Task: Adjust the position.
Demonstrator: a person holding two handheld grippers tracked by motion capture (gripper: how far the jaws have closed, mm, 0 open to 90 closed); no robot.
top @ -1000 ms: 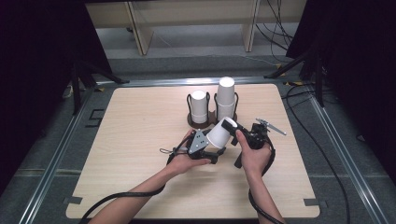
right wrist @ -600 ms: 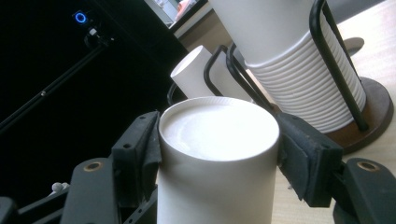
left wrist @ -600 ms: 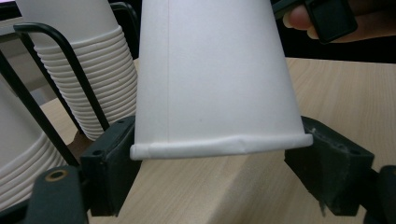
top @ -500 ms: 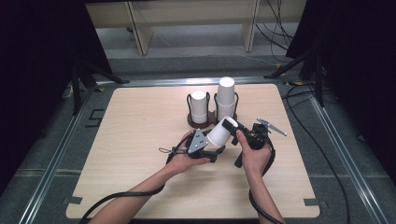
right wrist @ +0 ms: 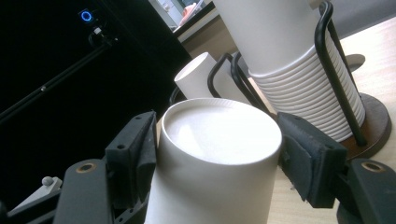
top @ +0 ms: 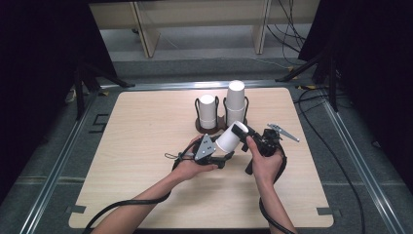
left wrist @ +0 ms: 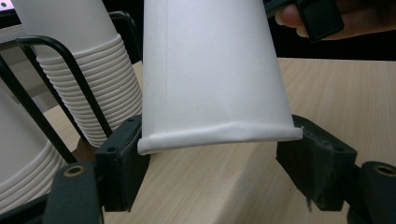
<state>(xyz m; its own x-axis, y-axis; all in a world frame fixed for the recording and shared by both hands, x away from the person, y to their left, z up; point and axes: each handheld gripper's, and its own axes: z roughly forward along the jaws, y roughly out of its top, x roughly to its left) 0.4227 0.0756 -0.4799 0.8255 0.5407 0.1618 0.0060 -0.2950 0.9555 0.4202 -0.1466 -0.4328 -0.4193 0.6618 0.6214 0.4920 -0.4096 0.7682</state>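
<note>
A white paper cup lies tilted in the air above the wooden table, between my two grippers. My left gripper has just been closing and is shut on the cup's rim, its pads pressing both sides so the rim buckles slightly. My right gripper has just been opening. The cup's base sits between its pads, which stand at its sides without squeezing. Just behind, two stacks of white cups stand in a black wire rack.
The rack's stacks are close by in both gripper views. The table has a metal frame around it. Cables run off to the right, and shelving stands beyond the far edge.
Both hands and the cup keep their place. Seen from above, the jaw movement is too small to make out.
</note>
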